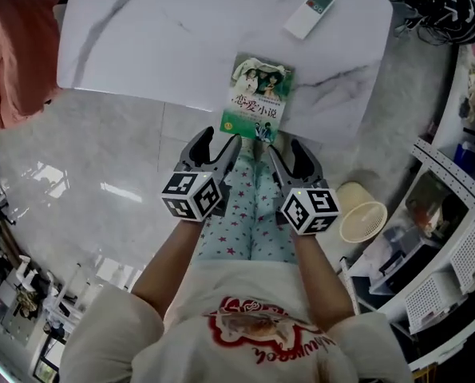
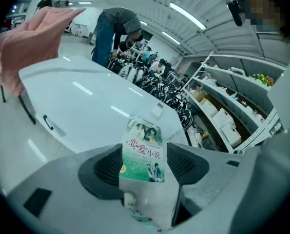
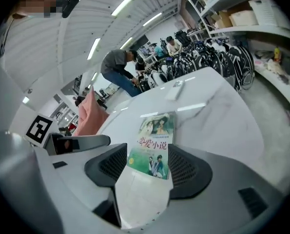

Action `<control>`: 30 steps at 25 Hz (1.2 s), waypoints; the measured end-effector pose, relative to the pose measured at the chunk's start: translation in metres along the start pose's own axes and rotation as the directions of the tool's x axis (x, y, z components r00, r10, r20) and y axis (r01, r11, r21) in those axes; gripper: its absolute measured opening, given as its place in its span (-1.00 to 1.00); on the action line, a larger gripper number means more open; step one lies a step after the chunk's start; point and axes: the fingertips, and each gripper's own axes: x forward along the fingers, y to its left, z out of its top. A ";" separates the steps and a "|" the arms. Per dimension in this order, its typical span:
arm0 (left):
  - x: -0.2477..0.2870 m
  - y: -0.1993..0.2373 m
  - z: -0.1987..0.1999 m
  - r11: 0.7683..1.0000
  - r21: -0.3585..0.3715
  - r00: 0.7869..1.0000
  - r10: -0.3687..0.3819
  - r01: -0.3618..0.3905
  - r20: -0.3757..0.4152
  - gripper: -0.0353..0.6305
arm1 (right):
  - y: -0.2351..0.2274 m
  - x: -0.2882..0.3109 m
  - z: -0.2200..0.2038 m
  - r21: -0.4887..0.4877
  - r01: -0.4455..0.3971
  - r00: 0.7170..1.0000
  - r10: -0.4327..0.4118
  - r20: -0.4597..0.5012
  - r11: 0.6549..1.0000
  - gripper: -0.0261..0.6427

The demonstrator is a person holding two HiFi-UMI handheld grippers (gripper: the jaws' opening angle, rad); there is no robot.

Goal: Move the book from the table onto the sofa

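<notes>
The left gripper (image 1: 221,142) has its jaws wide apart and holds nothing. In the left gripper view the book (image 2: 142,150) shows in the gap between the two jaws, but it lies in front of them and the pads do not press on it. The right gripper (image 1: 286,152) is also open, a little less wide, and it is empty in the same way: in its own view the book appears between the jaws, not touched by them. Both grippers point downward at the near end of the book, side by side and close together.

The book lies flat, cover up, at the near edge of the white marble counter (image 1: 165,38). A white remote control (image 1: 309,13) lies further back on the same counter, well apart from the book. A pink cloth (image 1: 9,54) hangs at the left end of the counter. To the right, on the floor, stands a cream basket (image 1: 362,214), and beside it white shelves (image 1: 453,246). Nothing lies between the grippers and the book.
</notes>
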 end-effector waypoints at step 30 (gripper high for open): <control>0.093 0.032 -0.077 0.847 -0.344 0.862 -0.480 0.406 -0.164 -0.43 | -0.016 0.107 -0.073 0.492 -0.346 0.899 0.433 -0.071 0.799 -0.56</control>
